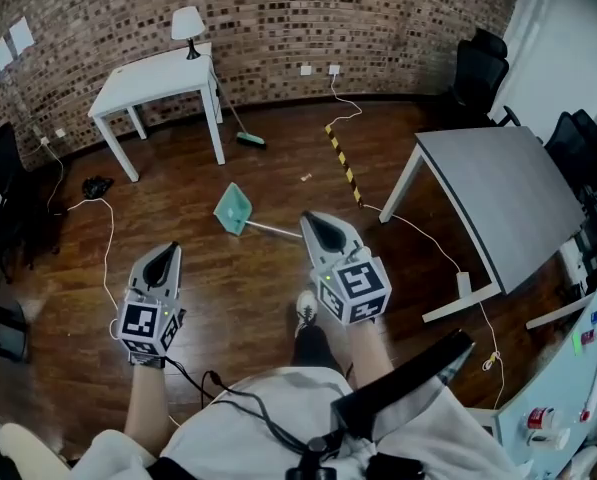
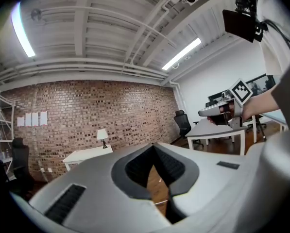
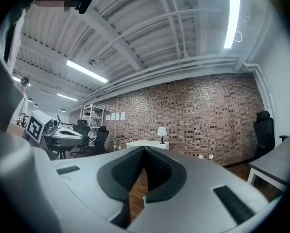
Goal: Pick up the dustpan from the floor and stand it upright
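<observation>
The teal dustpan [image 1: 235, 208] lies flat on the wooden floor ahead of me, its long handle [image 1: 275, 230] running to the right. My left gripper [image 1: 168, 250] is held level over the floor, to the left of and nearer than the pan, jaws together with nothing between them. My right gripper [image 1: 311, 218] hovers by the handle's end, also shut and empty, not touching it. In the left gripper view the jaws [image 2: 153, 145] meet at the tip; in the right gripper view the right gripper [image 3: 145, 148] is closed the same way. The dustpan is hidden in both gripper views.
A broom [image 1: 240, 128] leans by the white table [image 1: 158, 78], which carries a lamp [image 1: 187, 23]. A grey table [image 1: 508, 198] stands at the right, with office chairs [image 1: 478, 68] behind it. A yellow-black strip [image 1: 343, 163] and white cables [image 1: 106, 258] cross the floor.
</observation>
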Tool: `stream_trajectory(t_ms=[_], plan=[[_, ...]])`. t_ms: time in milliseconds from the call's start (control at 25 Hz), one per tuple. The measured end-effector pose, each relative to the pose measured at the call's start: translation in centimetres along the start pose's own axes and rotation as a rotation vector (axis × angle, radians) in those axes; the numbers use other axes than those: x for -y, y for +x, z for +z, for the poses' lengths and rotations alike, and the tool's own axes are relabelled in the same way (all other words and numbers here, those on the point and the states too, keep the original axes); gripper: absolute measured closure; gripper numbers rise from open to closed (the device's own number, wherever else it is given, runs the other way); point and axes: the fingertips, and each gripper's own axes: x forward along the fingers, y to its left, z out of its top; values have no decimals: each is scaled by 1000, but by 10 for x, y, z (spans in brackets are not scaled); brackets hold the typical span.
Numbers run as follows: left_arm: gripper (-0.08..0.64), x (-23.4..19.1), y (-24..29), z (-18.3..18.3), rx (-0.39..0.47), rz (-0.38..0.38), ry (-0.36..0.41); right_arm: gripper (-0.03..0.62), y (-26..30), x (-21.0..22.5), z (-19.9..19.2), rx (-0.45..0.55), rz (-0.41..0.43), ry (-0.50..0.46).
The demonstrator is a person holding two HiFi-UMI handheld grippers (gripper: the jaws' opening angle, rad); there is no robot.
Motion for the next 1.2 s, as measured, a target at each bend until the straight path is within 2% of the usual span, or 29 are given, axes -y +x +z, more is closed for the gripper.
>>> stream_trajectory(t_ms=[320, 720, 920, 1200], plan=[[541, -31, 144, 14, 3, 3, 13, 612, 96, 108, 6, 7, -13, -35], [541, -77, 322, 28, -10, 69, 5, 612, 226, 252, 11, -20, 15, -73], [541, -95, 367, 27, -34, 97, 10, 612, 272, 289, 5, -35, 40, -89], [541, -112, 386, 10, -63, 101, -3, 612, 293, 311, -21, -90, -3, -69]])
